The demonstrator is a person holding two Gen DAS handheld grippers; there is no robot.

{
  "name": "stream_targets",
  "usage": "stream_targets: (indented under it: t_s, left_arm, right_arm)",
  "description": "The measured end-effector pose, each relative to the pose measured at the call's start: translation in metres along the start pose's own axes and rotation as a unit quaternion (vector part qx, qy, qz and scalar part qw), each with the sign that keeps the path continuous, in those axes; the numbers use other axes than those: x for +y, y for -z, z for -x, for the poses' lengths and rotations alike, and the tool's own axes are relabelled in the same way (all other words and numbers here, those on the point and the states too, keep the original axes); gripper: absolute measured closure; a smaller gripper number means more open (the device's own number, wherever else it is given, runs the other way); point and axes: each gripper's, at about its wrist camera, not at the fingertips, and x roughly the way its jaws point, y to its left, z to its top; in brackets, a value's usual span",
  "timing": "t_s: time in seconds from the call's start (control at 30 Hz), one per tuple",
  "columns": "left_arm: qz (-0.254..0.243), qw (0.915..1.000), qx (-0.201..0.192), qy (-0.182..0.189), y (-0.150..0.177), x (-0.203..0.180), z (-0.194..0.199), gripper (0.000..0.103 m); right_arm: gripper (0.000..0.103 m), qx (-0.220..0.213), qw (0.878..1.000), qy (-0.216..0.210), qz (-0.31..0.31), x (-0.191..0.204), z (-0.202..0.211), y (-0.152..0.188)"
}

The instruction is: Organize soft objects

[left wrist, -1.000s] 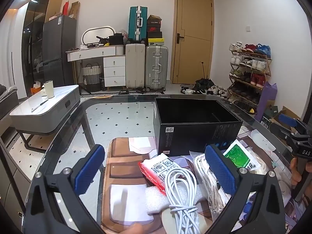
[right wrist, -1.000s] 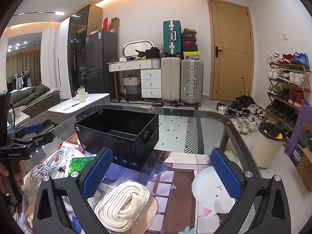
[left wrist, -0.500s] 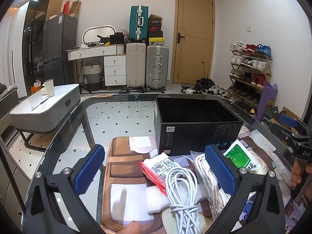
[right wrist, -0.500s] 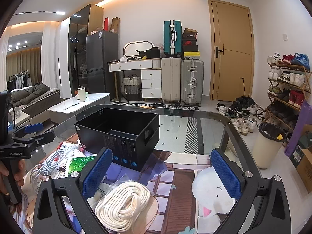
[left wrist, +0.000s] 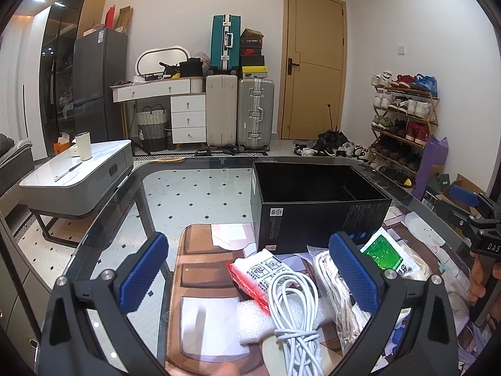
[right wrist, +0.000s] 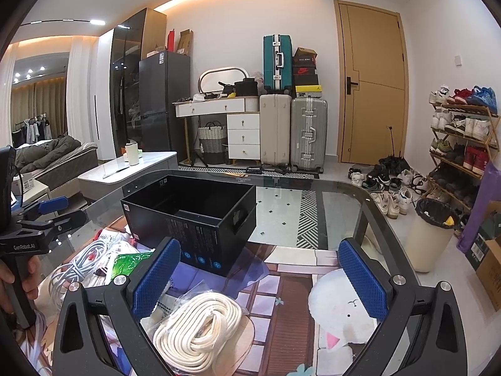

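Observation:
An open black box (left wrist: 316,206) (right wrist: 194,219) stands on the glass table. In front of it lie a coiled white cable (left wrist: 294,307) (right wrist: 75,266), a red-and-white packet (left wrist: 266,275), a piece of white foam (left wrist: 250,319), a bagged cream rope (left wrist: 335,282), and a green packet (left wrist: 385,253) (right wrist: 128,263). My left gripper (left wrist: 247,272) hovers open above the cable and packet, holding nothing. My right gripper (right wrist: 256,279) is open over a coil of cream rope in a clear bag (right wrist: 197,332). Each gripper appears at the edge of the other's view.
A printed mat (right wrist: 281,297) covers the near part of the glass table (left wrist: 194,188). Beyond it are a low white table (left wrist: 78,175), suitcases (left wrist: 238,116), a shoe rack (left wrist: 404,125), a bin (right wrist: 432,235) and a door. A hand grips each handle.
Almost nothing has moved; both grippers hold their position, open, over the pile of items.

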Motion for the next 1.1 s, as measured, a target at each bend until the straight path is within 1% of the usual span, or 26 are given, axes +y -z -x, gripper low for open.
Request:
stream_targets:
  t_s: [0.17, 0.3, 1.1]
  left_arm:
    - [-0.005, 1.0000, -0.007, 0.002, 0.0005, -0.0025, 0.0032, 0.000]
    - [-0.005, 0.9999, -0.008, 0.011, 0.0005, -0.0023, 0.0038, 0.000]
    - [-0.012, 0.9997, -0.016, 0.011, 0.0006, -0.0053, 0.0075, 0.000]
  right_arm:
    - [0.000, -0.006, 1.000, 0.002, -0.004, -0.0011, 0.0032, -0.0002]
    - [0.000, -0.006, 1.000, 0.008, -0.007, -0.0024, 0.0029, -0.0003]
    - [0.000, -0.004, 1.000, 0.004, -0.007, -0.0021, 0.0009, -0.0009]
